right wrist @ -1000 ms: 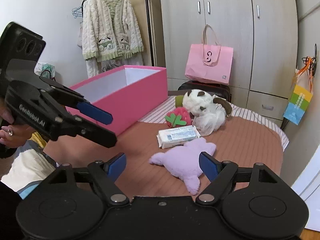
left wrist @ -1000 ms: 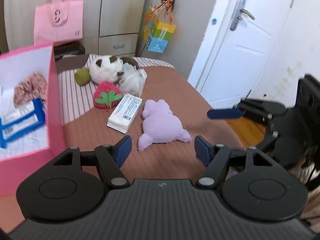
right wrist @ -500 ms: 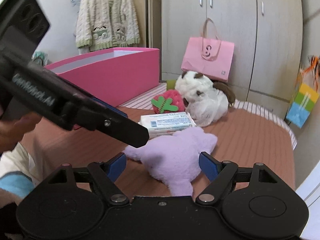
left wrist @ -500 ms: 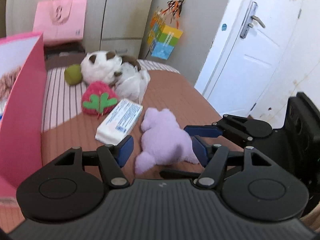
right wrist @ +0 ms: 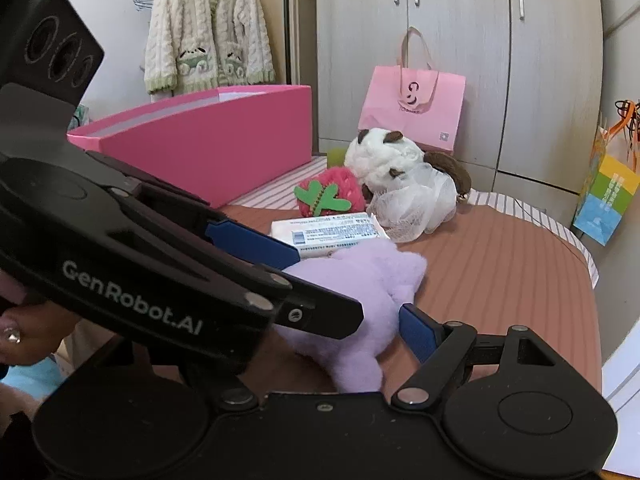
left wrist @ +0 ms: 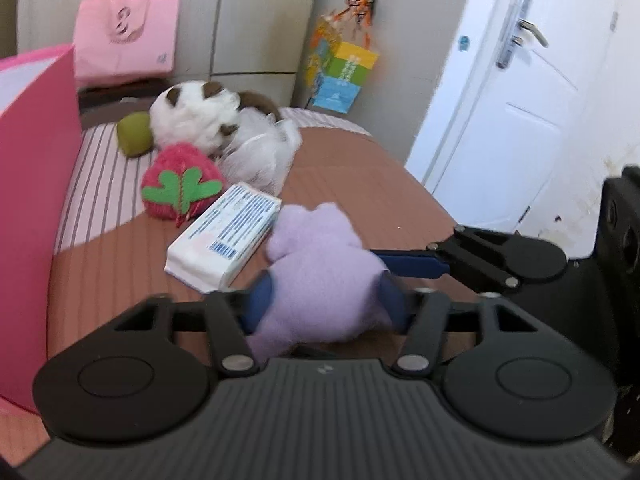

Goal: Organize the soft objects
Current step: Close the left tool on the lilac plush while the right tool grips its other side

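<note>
The left gripper, at the bottom of its own view, now has its blue pads pressed into either side of the purple plush toy. Half a second ago those pads stood apart with the toy lying ahead of them, so the fingers have come forward and drawn in around it. The grasp looks made or nearly made, though blur along the toy's edges leaves its firmness uncertain.

The right gripper has also closed in from the right of the frame. One blue finger lies against the toy's side, and in its own view a blue pad touches the toy while the other is hidden behind the left tool, so I cannot tell whether it is gripping.

Just behind the toy, near the middle of the frame, lies the white tissue pack, touching the toy. Beyond it sits the red strawberry cushion, then the white and brown stuffed dog.

The pink box fills the left edge. With the toy caught, lifting it over that wall is likely next.
</note>
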`<state>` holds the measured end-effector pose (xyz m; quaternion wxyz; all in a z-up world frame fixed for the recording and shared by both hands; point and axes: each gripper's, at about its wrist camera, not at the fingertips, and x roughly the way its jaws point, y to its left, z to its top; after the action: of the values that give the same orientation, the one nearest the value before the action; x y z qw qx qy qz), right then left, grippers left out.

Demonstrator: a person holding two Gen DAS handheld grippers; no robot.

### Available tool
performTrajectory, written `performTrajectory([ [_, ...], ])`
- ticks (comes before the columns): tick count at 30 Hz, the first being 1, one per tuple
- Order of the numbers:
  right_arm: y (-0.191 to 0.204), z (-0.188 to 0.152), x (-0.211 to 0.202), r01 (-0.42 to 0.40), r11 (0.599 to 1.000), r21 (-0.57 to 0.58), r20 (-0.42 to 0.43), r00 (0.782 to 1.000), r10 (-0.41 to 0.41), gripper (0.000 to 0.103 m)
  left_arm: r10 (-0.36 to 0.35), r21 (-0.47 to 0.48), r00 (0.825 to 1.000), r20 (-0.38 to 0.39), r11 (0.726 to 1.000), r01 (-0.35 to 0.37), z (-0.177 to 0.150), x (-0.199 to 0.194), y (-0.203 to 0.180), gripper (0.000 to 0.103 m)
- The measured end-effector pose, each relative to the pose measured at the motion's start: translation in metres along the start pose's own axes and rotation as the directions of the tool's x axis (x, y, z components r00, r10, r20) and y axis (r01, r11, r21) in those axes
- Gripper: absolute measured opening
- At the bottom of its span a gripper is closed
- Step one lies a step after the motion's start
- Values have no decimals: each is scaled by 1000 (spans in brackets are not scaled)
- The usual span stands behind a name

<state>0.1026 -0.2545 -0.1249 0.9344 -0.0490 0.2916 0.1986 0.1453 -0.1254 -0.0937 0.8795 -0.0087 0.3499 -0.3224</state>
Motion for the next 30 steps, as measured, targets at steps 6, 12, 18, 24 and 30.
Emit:
performTrajectory([
  [6,-4,-1,6,4,997,81,-16,1000,-3,81,-3,-16,1000,13,1000,4,-3,0,1,40],
  [12,10,-5,7,84,995,63,-1,996,-84,74,19,-28,999,26,999,-19,-6,2,1,45],
  [18,11,-9,7,112,988,103,29,993,-115,72,22,-20,999,31,1000,-22,-8,4,1,52],
  [24,14,-13,5,125,985,121,53,990,-132,69,29,-67,1000,11,997,-28,-10,3,4,54],
  [30,20,-17,1,138,980,146,73,986,-149,67,72,32,997,24,997,-73,-14,-6,-13,50],
])
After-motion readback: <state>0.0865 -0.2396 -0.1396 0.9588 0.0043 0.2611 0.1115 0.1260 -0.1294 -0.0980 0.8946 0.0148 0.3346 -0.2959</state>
